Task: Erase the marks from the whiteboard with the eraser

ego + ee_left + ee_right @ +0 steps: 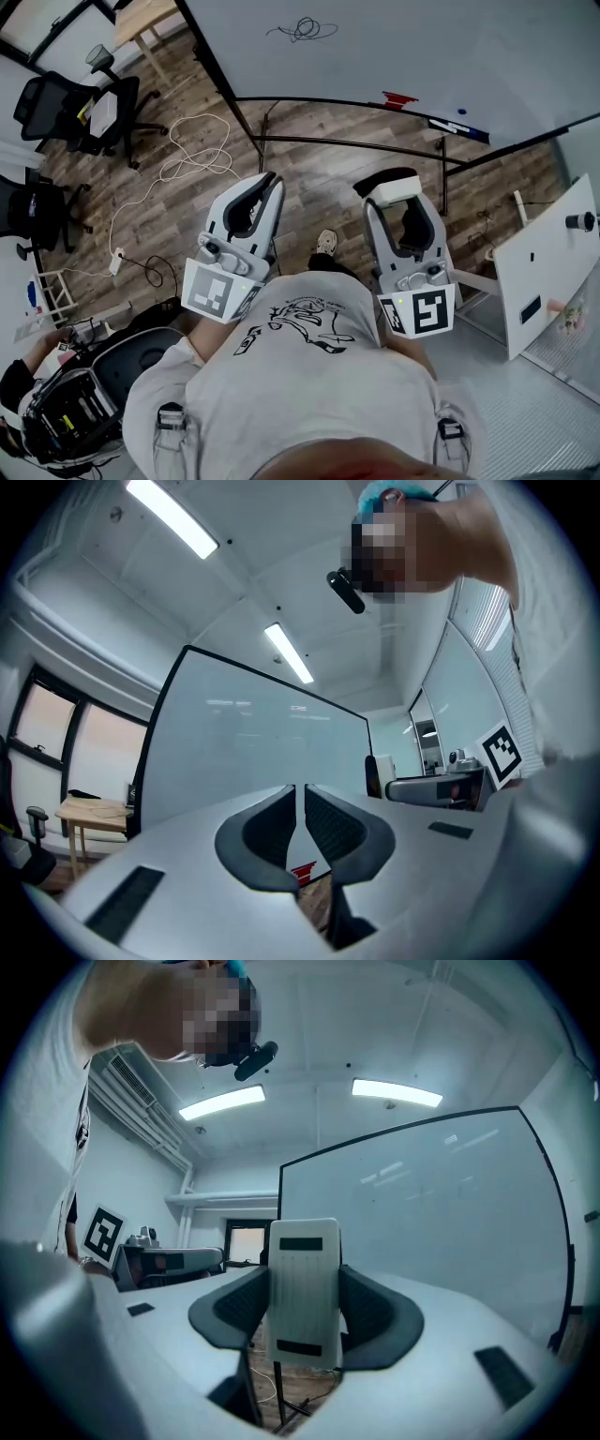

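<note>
I see my right gripper (392, 180) clamping the eraser (399, 193), left gripper (265, 181) alongside, a scribble (305, 30) on the whiteboard (441, 47).

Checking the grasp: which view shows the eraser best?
Right gripper view: the eraser stands upright, front and centre, clamped by the right gripper. Head view shows only its end past that gripper's fingers. Left gripper view shows, at most, a small distant sliver.

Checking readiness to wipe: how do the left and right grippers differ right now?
The left gripper is shut on nothing, jaws together. The right gripper clamps the white eraser, jaws held apart by it. Both point toward the whiteboard, short of touching it.
</note>
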The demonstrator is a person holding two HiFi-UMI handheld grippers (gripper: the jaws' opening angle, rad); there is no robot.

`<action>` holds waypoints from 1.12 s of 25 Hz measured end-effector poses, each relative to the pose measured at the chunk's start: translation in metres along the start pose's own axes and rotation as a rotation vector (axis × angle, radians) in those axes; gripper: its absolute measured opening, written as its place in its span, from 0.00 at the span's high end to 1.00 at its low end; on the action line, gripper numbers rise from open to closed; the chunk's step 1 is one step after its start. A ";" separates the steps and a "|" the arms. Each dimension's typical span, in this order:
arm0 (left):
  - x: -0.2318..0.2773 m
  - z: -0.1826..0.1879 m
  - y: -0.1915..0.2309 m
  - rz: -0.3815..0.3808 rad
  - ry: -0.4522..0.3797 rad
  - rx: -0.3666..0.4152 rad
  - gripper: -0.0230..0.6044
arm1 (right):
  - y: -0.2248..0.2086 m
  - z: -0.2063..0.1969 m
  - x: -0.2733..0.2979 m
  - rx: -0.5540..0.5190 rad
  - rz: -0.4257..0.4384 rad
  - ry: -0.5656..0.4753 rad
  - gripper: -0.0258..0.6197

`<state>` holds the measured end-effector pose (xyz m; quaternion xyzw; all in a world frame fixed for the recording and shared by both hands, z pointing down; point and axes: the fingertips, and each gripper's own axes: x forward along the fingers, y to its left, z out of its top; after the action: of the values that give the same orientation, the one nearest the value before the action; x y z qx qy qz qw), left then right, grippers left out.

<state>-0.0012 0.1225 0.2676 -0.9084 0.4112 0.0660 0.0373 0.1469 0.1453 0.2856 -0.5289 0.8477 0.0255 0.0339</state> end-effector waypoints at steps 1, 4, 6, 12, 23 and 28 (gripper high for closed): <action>0.008 -0.001 0.000 0.002 0.002 0.001 0.89 | -0.007 0.000 0.003 0.002 0.002 0.002 0.59; 0.029 -0.004 -0.001 0.006 0.009 0.002 0.89 | -0.027 -0.004 0.010 0.012 0.008 0.008 0.59; 0.042 -0.008 -0.002 0.009 0.013 0.001 0.89 | -0.040 -0.006 0.015 0.016 0.014 0.010 0.59; 0.085 -0.014 0.000 0.025 0.019 0.003 0.89 | -0.079 -0.012 0.034 -0.005 0.020 0.032 0.59; 0.132 -0.028 0.016 0.069 0.034 0.006 0.89 | -0.119 -0.021 0.070 0.015 0.064 0.036 0.59; 0.135 -0.032 0.031 0.092 0.044 -0.001 0.89 | -0.121 -0.023 0.088 0.009 0.077 0.046 0.59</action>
<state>0.0665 -0.0019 0.2785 -0.8897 0.4533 0.0479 0.0247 0.2166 0.0115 0.3006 -0.4961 0.8681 0.0109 0.0156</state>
